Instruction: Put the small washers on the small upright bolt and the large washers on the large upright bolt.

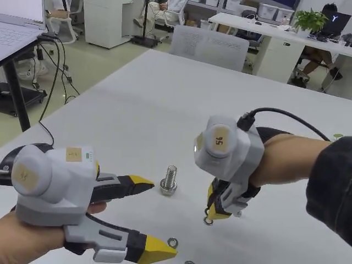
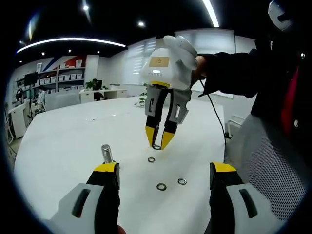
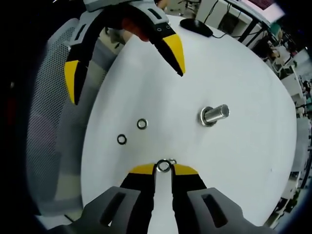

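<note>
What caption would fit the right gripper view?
Right gripper pinches one washer; the upright bolt and two loose washers wait ahead on the white table.

**Setting: Open-Plan Office With Lab Storage**

A large white worktable (image 1: 165,93) is occupying the foreground, and a grey mesh office chair (image 1: 208,47) is standing at its far edge. Beyond it, white desks (image 1: 264,25) are carrying a monitor (image 1: 335,23) and a potted plant (image 1: 309,19), and a person (image 1: 316,55) is sitting there. A laptop (image 1: 19,30) is resting on a side desk, with cables (image 1: 55,71) hanging below. Shelving with storage bins (image 2: 61,78) is lining one wall, and strip lights (image 2: 73,41) are glowing overhead.
</note>
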Tool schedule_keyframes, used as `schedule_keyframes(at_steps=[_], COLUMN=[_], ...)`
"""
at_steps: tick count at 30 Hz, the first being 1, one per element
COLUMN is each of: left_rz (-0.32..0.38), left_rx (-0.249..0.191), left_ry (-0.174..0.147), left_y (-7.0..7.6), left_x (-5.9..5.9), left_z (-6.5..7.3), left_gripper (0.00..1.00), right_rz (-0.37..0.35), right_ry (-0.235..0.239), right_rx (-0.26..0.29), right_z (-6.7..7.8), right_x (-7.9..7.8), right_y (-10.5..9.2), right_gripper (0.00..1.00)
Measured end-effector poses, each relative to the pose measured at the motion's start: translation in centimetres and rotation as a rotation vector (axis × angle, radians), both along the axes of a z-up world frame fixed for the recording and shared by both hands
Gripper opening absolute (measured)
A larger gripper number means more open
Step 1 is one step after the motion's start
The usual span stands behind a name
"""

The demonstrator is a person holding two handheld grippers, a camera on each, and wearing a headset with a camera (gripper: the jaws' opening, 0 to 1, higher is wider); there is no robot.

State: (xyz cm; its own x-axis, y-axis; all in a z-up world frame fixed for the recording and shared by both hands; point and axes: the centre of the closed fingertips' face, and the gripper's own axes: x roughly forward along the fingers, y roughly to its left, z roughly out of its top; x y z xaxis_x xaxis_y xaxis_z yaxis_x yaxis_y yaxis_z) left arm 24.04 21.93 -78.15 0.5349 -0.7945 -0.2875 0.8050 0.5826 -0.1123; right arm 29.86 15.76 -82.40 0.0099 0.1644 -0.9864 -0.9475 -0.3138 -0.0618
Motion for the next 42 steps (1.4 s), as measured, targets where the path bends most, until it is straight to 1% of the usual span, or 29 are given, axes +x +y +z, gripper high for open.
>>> schedule_keyframes(at_steps=[10, 29, 36, 42], left_rz=[-0.004, -0.013, -0.016, -0.017], left_rx=[-0.001, 0.001, 0.003, 0.006], left_ry=[-0.001, 0.003, 0.005, 0.009], left_y=[-0.1, -0.4, -0.5, -0.5], left_x=[0.2, 0.6, 0.7, 0.7], left_z=[0.0, -0.3, -0.3, -0.4], left_gripper=[0.75, 0.75, 0.75, 0.75], right_rz=[-0.018, -0.069, -0.096, -0.12], right_ry=[-0.02, -0.061, -0.074, -0.073], right_rx=[0.003, 0.007, -0.004, -0.005], right_z=[1.5, 3.0, 3.0, 2.9], right_x=[1.0, 3.4, 4.5, 4.9], right_y=[-1.1, -3.5, -5.0, -5.9], right_gripper=[0.12, 0.12, 0.12, 0.12])
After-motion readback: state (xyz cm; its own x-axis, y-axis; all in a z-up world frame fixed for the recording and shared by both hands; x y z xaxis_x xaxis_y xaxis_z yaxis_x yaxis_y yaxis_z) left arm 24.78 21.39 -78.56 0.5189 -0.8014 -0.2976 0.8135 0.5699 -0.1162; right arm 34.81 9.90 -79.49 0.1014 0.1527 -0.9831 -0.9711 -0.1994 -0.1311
